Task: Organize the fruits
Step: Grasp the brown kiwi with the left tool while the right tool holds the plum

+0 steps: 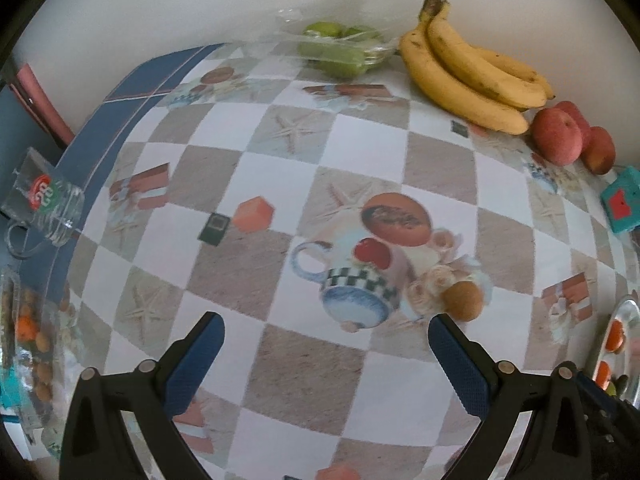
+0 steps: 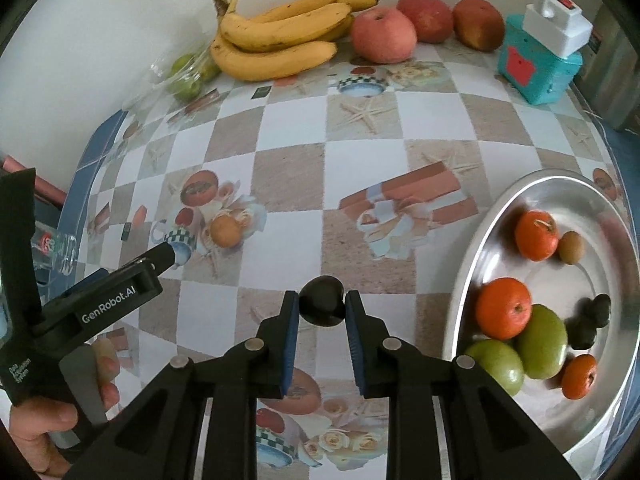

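Over checkered tablecloth (image 2: 360,152), right claw (image 2: 322,306) pinches dark fruit (image 2: 321,305).

table (image 2: 360,168) (checkered cloth) | bananas (image 2: 280,36) | apples (image 2: 384,36) | metal plate (image 2: 472,248)

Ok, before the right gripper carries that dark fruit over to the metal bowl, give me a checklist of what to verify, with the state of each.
1. Grip: right gripper closed on the dark fruit, a pad on each side: ok.
2. Fruit lifted off the tablecloth: cannot tell.
3. Landing room: metal bowl has bare space in its middle, between the oranges and its far rim: ok.
4. Path to the bowl: only tablecloth between gripper and rim: ok.
5. Left gripper open, empty and off to the other side: ok.
6. Bowl steady when fruit lands: cannot tell.
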The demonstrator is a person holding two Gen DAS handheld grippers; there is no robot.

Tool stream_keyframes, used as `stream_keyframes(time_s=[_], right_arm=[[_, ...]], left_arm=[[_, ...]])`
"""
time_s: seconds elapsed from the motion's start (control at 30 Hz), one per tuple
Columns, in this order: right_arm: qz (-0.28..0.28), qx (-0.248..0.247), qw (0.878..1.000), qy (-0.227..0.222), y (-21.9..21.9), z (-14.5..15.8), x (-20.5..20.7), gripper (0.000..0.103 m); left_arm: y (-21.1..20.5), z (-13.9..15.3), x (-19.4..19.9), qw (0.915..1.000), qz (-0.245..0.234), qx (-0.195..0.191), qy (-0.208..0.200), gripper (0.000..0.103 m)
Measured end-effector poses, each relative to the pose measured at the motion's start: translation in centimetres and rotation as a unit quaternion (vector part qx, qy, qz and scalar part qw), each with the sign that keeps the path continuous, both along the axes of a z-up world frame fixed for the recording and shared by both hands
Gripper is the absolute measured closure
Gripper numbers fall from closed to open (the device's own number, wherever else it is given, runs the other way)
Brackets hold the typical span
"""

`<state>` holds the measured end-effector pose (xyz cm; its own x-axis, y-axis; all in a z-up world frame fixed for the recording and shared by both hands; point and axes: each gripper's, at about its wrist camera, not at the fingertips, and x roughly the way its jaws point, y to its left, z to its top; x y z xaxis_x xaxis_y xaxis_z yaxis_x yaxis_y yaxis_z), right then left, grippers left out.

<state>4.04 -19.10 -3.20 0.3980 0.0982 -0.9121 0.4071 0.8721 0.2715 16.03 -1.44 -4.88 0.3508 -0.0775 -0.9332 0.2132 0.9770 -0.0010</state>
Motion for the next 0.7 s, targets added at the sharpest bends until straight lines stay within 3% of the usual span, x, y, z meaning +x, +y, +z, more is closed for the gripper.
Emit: stream_keyframes(time_s=[0.33, 0.53, 0.6, 0.7], right_arm=[[-0.024, 0.017, 1.000, -0.004, -2.2, 0.0, -0.9, 0.079], [-0.034, 0.022, 0.999, -0.006, -3.2, 0.0, -1.3, 0.079], [-0.035, 0.023, 0.999, -0.007, -3.4, 0.0, -1.5, 0.079], [-0.036, 0.025, 0.999, -0.008, -3.6, 0.0, -1.6, 0.079]], left_arm=[[-3.6, -0.7, -0.3, 0.9976, -0.050, -0.048, 0.009, 0.001], [-5.4, -1.2, -0.6, 0.9948, -0.063, -0.077, 0.021, 0.022], [-5.9, -1.4, -0.6, 0.9946, -0.068, -0.076, 0.020, 0.038], [-6.5, -1.7, -0.6, 0.9946, -0.072, -0.073, 0.017, 0.049]])
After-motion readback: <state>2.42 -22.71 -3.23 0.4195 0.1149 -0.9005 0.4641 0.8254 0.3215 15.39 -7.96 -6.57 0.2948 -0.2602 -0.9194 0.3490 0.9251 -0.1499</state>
